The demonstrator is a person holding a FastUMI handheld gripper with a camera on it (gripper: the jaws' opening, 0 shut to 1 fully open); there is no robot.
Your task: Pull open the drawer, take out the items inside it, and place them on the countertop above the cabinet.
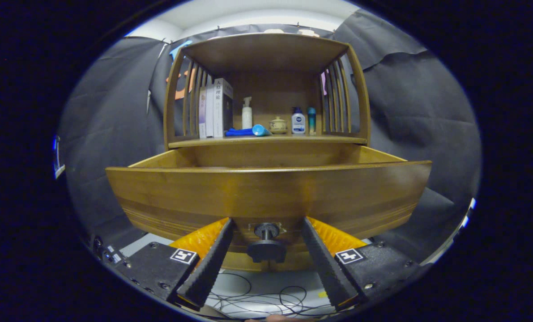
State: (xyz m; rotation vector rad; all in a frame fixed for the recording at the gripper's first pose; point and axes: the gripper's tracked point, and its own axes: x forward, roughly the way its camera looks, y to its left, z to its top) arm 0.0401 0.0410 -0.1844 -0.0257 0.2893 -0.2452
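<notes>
Already the drawer (266, 188) stands pulled out from the cabinet (266, 58), its knob (266, 245) sitting between the gripper (266, 226) fingers, which are spread wide and touch nothing. On the countertop (266, 140) beyond stand books (217, 107), bottles (298, 121) and a small pot (278, 124).

— What carries everything here?

— A wooden cabinet (266, 53) with slatted sides; its countertop (266, 140) sits just above the pulled-out drawer (266, 188).

— And on that countertop?

— At one end, upright books (215, 108). Beside them a white pump bottle (247, 112), with a blue cloth (239, 132) and a blue tube (261, 130) lying in front. Then a small lidded jar (278, 124), a white bottle (298, 121) and a teal bottle (311, 120).

— The gripper (266, 243)?

— Fingers spread apart, either side of the drawer's knob (266, 245), not touching it.
</notes>
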